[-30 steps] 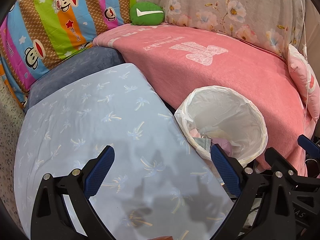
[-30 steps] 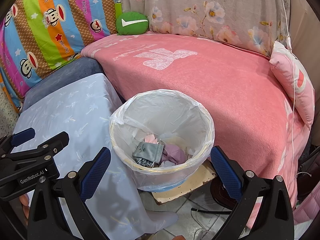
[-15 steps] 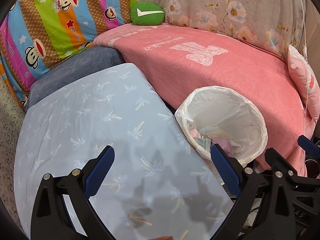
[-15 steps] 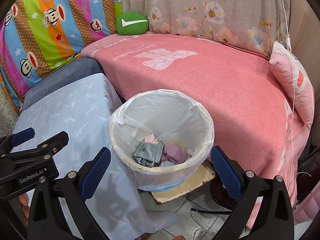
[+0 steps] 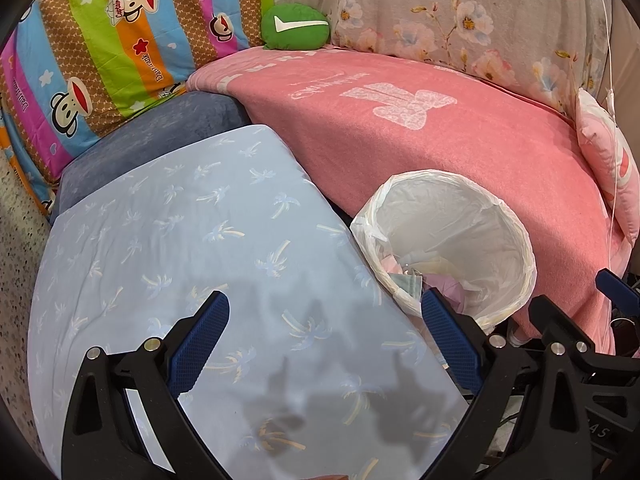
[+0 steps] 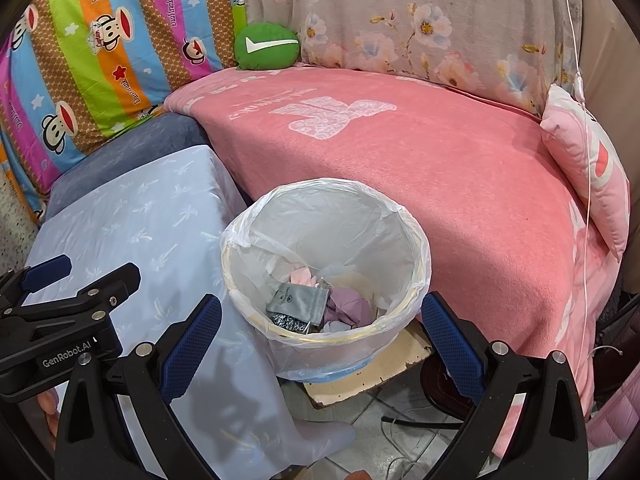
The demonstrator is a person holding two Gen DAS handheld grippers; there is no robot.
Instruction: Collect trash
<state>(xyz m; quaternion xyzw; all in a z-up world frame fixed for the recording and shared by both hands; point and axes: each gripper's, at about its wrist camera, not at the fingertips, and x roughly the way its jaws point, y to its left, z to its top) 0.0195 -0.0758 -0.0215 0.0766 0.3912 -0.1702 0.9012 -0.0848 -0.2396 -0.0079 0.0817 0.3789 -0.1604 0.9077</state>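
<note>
A round bin (image 6: 416, 248) lined with a white plastic bag stands beside the pink-covered sofa; its rim (image 5: 520, 236) also shows in the left wrist view. Inside lie a grey pouch (image 6: 298, 302), a purple crumpled piece (image 6: 348, 306) and a pink scrap (image 6: 300, 276). My right gripper (image 6: 320, 332) hovers open over the bin's near side, nothing between its blue pads. My left gripper (image 5: 326, 340) is open above the light blue palm-print cloth (image 5: 180, 240), its right finger (image 5: 448, 340) by the bin's edge. The left gripper's body (image 6: 60, 320) appears at the left of the right wrist view.
A pink blanket (image 6: 420, 152) covers the sofa seat, with a green cushion (image 6: 266, 46), a striped monkey-print cover (image 6: 100, 48) and a pink pillow (image 6: 588, 160) around it. The bin rests on a worn board (image 6: 368, 376) over tiled floor with cables (image 6: 408, 420).
</note>
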